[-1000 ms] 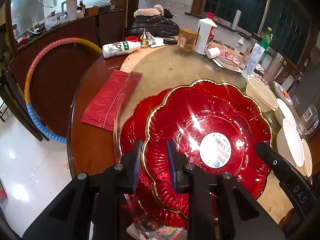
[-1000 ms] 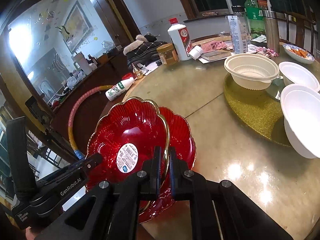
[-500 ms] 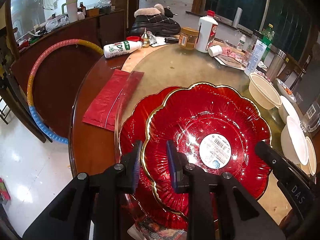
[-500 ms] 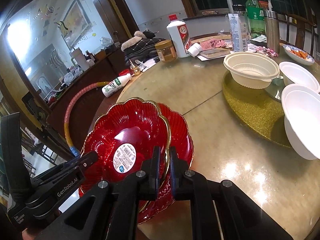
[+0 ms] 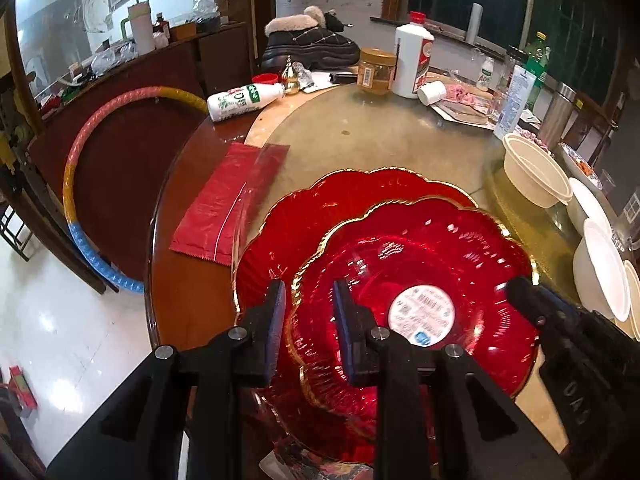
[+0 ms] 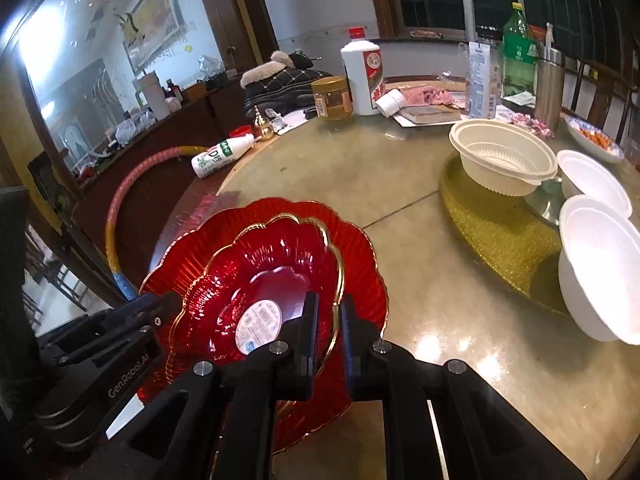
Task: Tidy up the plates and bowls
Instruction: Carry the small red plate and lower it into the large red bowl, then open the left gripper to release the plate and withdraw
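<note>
A red flower-shaped plate with a gold rim and a white sticker [image 5: 416,280] [image 6: 272,276] is held between both grippers, above a second, larger-looking red plate [image 5: 280,232] [image 6: 360,248] lying on the table. My left gripper [image 5: 308,320] straddles the upper plate's near-left rim, its fingers apart from the rim. My right gripper [image 6: 329,328] is shut on the plate's right rim. Each gripper shows in the other's view.
White bowls [image 6: 600,260] and a cream plastic bowl [image 6: 500,160] stand at the right on a gold mat [image 6: 492,232]. Bottles, a jar [image 6: 332,98] and clutter stand at the far side. A red bag [image 5: 224,200] lies by the table's left edge.
The upper plate has moved toward me and looks smaller against the lower plate, which now shows more beyond it. Both grippers keep their places on its rim.
</note>
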A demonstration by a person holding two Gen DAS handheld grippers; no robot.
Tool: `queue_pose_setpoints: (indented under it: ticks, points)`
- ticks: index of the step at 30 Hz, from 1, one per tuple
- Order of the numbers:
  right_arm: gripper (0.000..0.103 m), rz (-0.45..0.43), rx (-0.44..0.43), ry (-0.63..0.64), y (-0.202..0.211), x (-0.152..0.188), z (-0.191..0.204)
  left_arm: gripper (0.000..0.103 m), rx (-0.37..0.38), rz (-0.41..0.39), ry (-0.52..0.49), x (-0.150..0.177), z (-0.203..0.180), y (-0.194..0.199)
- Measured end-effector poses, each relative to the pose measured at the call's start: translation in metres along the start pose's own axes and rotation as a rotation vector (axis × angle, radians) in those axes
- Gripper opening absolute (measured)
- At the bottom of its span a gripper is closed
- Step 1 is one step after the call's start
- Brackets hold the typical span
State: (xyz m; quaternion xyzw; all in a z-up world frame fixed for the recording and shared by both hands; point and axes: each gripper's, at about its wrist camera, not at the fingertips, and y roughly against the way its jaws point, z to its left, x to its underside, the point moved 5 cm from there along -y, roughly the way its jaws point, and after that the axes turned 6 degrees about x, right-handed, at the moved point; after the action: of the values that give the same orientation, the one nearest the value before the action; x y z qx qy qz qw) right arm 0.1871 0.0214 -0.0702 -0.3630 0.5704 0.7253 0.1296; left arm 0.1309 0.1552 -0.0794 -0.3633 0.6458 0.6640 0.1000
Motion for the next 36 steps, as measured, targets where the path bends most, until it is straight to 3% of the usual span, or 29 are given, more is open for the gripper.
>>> queue_pose_setpoints:
  ticks: [7, 8, 11, 13, 16, 19, 36]
  points:
    - [0.016, -0.012, 0.042, 0.013, 0.001, -0.001, -0.006, 0.022, -0.001, -0.018, 0.047, -0.001, 0.006, 0.006]
    - [0.019, -0.018, 0.052, 0.019, 0.003, -0.002, -0.006, 0.022, 0.002, -0.014, 0.054, -0.001, 0.007, 0.006]
    - [0.046, -0.072, 0.108, 0.052, 0.014, -0.004, -0.007, 0.026, 0.023, -0.004, 0.074, 0.001, 0.006, 0.008]
    - [0.068, -0.108, 0.143, 0.069, 0.02, -0.007, -0.008, 0.051, 0.036, -0.004, 0.077, 0.001, 0.003, 0.011]
    - [0.079, -0.143, 0.162, 0.081, 0.03, -0.007, -0.012, 0.07, 0.051, -0.045, 0.072, 0.0, -0.004, 0.021]
    - [0.083, -0.157, 0.176, 0.073, 0.037, -0.006, -0.02, 0.075, 0.061, -0.07, 0.05, -0.001, -0.014, 0.031]
    - [0.083, -0.158, 0.217, -0.05, 0.06, 0.01, -0.091, 0.075, 0.116, -0.058, -0.053, 0.006, -0.08, 0.04]
